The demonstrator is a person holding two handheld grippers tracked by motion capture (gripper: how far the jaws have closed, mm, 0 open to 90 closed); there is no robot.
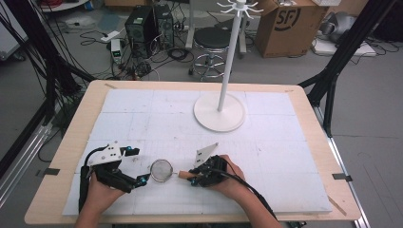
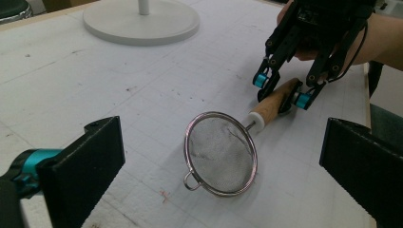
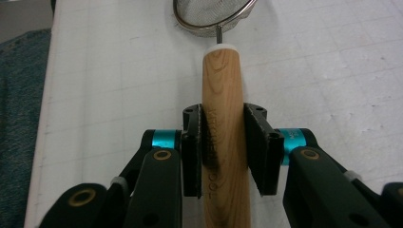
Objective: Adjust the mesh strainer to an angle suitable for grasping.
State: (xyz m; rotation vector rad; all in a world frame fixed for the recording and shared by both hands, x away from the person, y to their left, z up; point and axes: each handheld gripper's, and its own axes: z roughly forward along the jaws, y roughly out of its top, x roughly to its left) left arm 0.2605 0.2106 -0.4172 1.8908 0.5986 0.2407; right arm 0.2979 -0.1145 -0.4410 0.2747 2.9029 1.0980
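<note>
Workshop floor behind is lying cluttered: cables, a black stool [image 1: 212, 39], computer towers, a cardboard box [image 1: 284, 23] printed "SF". A wooden table [image 1: 71, 142] is carrying a white gridded foam board [image 1: 266, 156], with a white hook stand [image 1: 220, 110] sitting at its far middle. The strainer [image 2: 221, 153] is lying flat on the board near the person's edge, mesh bowl toward the left, small hanging loop at the rim's far end. The right gripper [image 3: 223, 151] is clamping its wooden handle [image 3: 223, 95] between both pads, likely to control the tool by its stiffest part. Dark lettering is running along the handle, partly covered, not legible. The left gripper [image 2: 218, 166] is hovering just beside the bowl, jaws spread wide, grasping nothing, probably waiting to steady it.
</note>
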